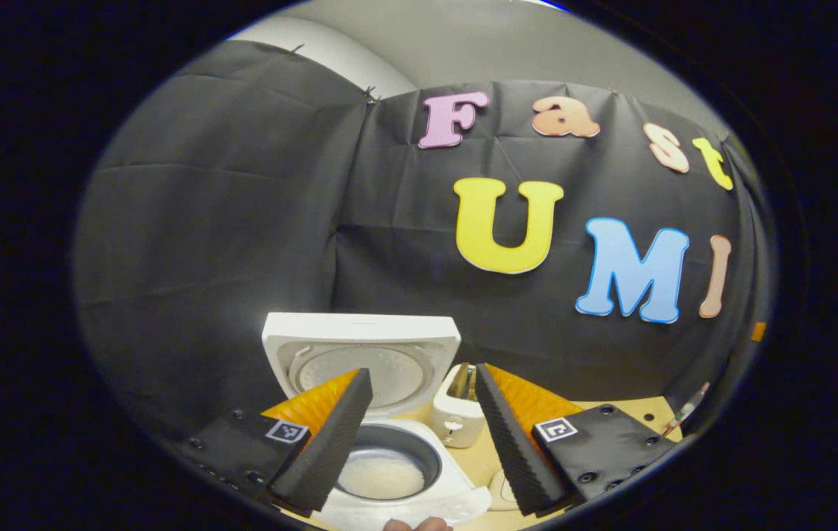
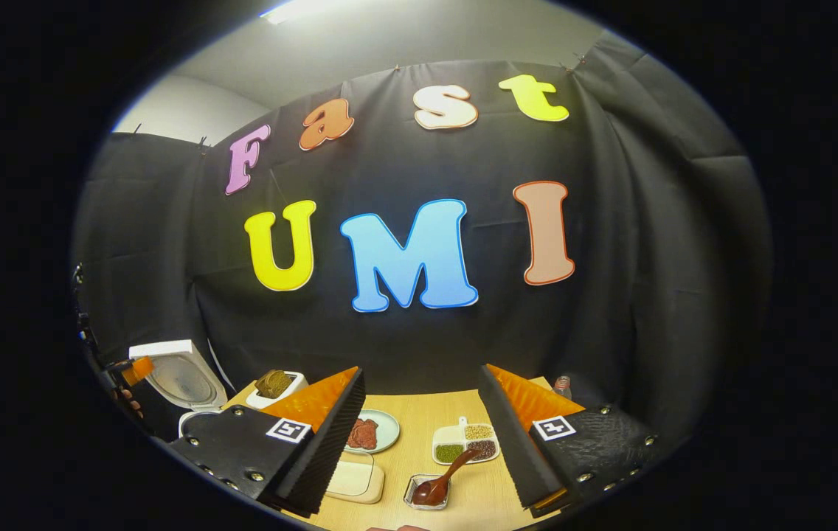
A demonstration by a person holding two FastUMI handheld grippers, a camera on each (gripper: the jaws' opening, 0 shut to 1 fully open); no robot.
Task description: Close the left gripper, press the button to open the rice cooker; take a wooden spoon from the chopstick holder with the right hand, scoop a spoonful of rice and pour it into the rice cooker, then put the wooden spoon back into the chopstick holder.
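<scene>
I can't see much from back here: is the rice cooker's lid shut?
No: in the left gripper view the rice cooker has its lid tipped up and back, and the inner pot below lies open.

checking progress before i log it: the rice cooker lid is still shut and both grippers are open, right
Not quite: the rice cooker lid is already up, standing open behind the pot, as the left gripper view shows. The rest holds: the left gripper and the right gripper both have their fingers spread apart and hold nothing.
</scene>
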